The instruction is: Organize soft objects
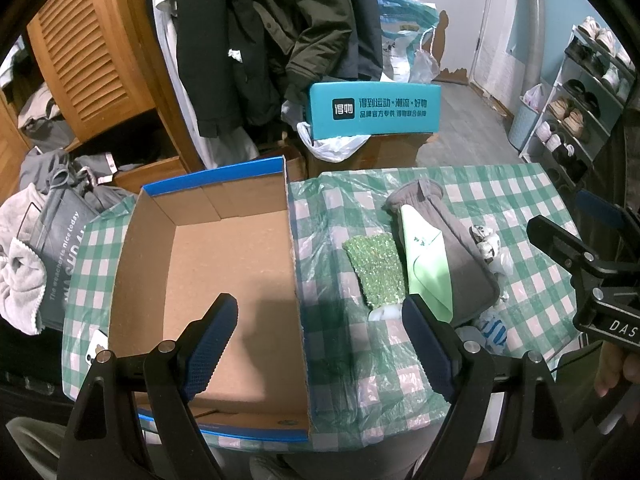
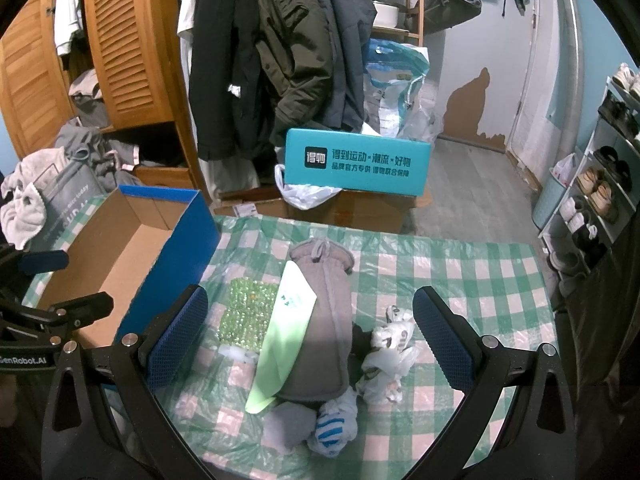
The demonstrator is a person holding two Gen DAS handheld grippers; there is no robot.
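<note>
Filling the box (image 1: 224, 264) has not begun: it stands bare on the counter (image 2: 460, 280), and the soft things lie just beside it at about 3 o'clock. Both tools are wide open and hold nothing, the left tool (image 1: 320, 344) over the box edge, the right tool (image 2: 308, 340) above the pile. I would lower the right tool on the grey pouch (image 2: 324, 320), pinching its thick middle so the green cloth (image 2: 286, 332) on it does not slide off.
</note>
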